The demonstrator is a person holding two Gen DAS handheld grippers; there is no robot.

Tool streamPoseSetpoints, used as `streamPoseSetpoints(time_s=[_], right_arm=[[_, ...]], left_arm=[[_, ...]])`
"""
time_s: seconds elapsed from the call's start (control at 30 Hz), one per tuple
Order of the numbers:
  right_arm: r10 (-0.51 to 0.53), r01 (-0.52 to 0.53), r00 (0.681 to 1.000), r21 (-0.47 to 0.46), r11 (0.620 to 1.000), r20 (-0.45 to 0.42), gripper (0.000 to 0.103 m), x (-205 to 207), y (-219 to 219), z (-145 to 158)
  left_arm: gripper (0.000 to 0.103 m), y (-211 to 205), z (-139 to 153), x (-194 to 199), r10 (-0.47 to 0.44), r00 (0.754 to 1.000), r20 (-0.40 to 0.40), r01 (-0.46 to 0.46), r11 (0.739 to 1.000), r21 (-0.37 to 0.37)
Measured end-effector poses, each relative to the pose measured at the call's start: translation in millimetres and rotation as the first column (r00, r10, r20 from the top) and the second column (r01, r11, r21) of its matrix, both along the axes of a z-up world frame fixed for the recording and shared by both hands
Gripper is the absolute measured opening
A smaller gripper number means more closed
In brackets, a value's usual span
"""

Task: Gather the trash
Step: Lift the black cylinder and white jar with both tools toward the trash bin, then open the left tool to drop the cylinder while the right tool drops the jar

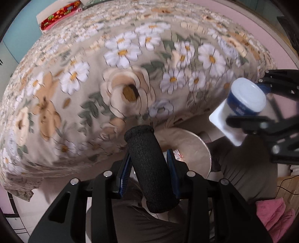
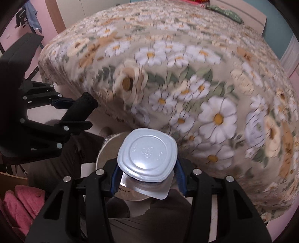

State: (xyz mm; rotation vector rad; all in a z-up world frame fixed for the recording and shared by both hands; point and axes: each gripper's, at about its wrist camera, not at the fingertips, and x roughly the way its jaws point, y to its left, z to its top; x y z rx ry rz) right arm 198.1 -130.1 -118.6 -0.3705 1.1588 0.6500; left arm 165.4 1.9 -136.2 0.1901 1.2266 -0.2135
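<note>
Nearest in the left wrist view: left gripper (image 1: 149, 166), blue fingers (image 1: 124, 172) clamped close on a black foam tube (image 1: 149, 168), held by its middle, tube running up past the fingertips and back toward the camera. Nearest in the right wrist view: right gripper (image 2: 147, 172), fingers (image 2: 180, 176) partway apart and pressed on the sides of a white plastic cup (image 2: 147, 151), foil-like base or lid facing the camera, square rim toward the lens. Same cup seen from the left as a white tub with a blue label, gripped tilted, at the right edge.

Just beyond and below both loads: round silvery bin (image 2: 104, 155), mouth partly hidden behind cup and tube, paper scraps inside. Dark trouser legs (image 2: 149, 224) of a person beside and under the bin, pink cloth (image 1: 276, 215) at the side.

Farther: bed (image 1: 130, 74) under a cover printed with daisies and beige roses, blurred. Farthest: red patterned pillow (image 1: 61, 14) at the bed's head, pink wall (image 1: 243, 16) behind.
</note>
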Motion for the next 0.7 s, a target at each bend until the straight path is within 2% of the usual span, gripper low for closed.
streamPoseSetpoints(time_s=[0.4, 0.7], right_arm=[[-0.015, 0.005, 0.988, -0.061, 0.998, -0.154, 0.049, -3, 10, -100], [-0.017, -0.011, 0.966, -0.108, 0.994, -0.257, 0.049, -10, 22, -166]], left_arm=[[0.04, -10, -79, 7, 0.01, 0.992, -0.129, -0.011, 1.0, -0.004], [0.04, -15, -148, 11, 0.027, 0.969, -0.247, -0.027, 1.0, 0.003]])
